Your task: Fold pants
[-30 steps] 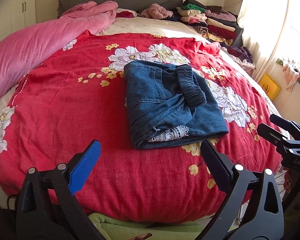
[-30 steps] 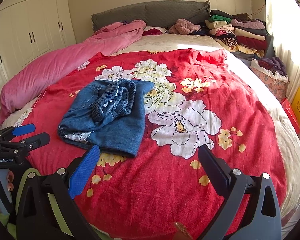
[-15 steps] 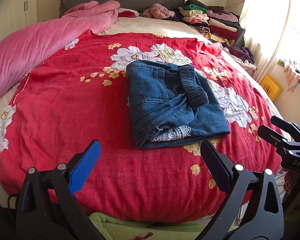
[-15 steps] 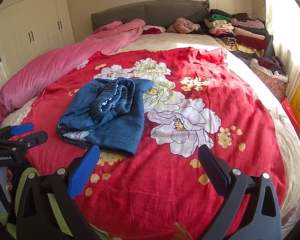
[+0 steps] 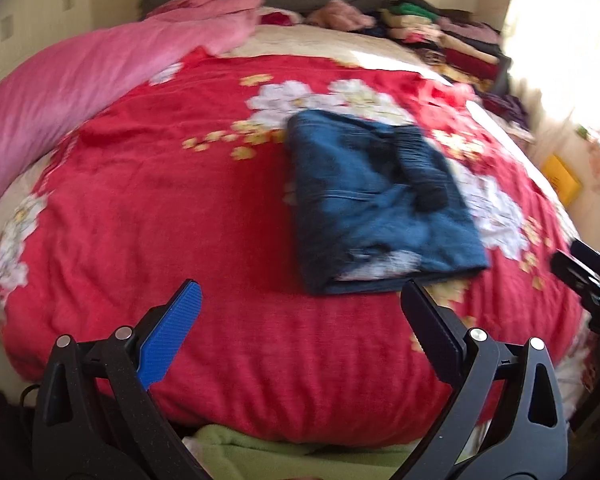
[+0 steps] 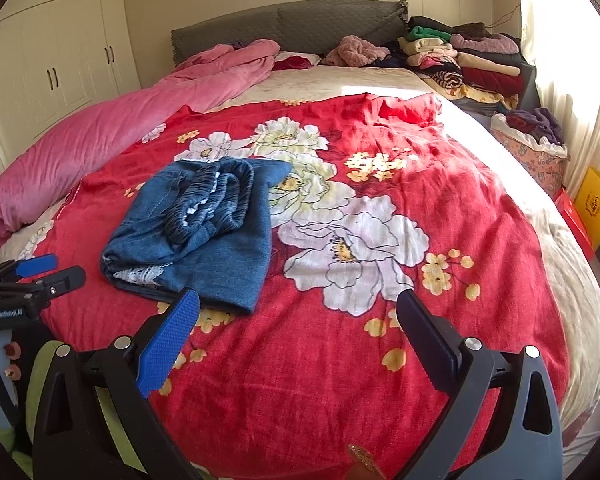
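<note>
The pants (image 6: 196,236) have been left unmoved over the last second, folded into a flat packet near the bed's (image 6: 480,240) foot edge, long axis running foot to head, waistband on top. Both hand-held grippers (image 5: 296,312) (image 6: 298,316) are held wide and empty; folding seems complete.

- Pants (image 6: 204,236): blue denim, white lace trim at one folded edge.
- Bedspread (image 6: 380,360): red, large white flowers, small yellow blossoms.
- Quilt (image 6: 112,136): plain pink, along the bed's left edge.
- Headboard (image 6: 300,24): grey, quilted.
- Wardrobe (image 6: 60,60): cream, dark handles.
- Right gripper (image 6: 298,308): black, one blue ribbed pad.
</note>
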The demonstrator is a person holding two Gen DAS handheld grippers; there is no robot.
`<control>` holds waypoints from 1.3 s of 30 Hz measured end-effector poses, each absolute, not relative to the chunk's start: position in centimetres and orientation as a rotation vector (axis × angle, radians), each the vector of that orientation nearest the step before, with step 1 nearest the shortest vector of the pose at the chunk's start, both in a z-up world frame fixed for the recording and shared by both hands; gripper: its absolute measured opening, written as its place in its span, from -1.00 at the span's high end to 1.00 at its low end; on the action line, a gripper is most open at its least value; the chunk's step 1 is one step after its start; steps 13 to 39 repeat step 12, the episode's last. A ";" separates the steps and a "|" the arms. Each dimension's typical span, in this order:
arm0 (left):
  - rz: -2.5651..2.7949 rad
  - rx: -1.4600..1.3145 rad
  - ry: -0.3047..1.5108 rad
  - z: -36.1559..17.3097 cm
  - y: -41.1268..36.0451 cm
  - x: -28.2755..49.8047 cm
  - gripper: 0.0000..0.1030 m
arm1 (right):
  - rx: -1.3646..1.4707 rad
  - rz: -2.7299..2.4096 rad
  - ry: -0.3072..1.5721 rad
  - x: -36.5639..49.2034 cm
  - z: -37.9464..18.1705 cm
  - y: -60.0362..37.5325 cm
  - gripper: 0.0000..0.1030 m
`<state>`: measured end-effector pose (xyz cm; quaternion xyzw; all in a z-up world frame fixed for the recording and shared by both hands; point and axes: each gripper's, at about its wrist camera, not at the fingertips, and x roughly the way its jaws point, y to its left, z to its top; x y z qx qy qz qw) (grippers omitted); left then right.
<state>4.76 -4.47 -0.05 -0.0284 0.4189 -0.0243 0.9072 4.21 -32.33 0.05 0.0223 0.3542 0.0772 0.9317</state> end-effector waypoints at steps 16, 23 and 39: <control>0.339 -0.156 0.965 -1.8 14.6 15.8 -0.82 | 0.129 -0.180 0.796 14.8 -2.8 -48.1 -0.91; 0.339 -0.156 0.965 -1.8 14.6 15.8 -0.82 | 0.129 -0.180 0.796 14.8 -2.8 -48.1 -0.91; 0.339 -0.156 0.965 -1.8 14.6 15.8 -0.82 | 0.129 -0.180 0.796 14.8 -2.8 -48.1 -0.91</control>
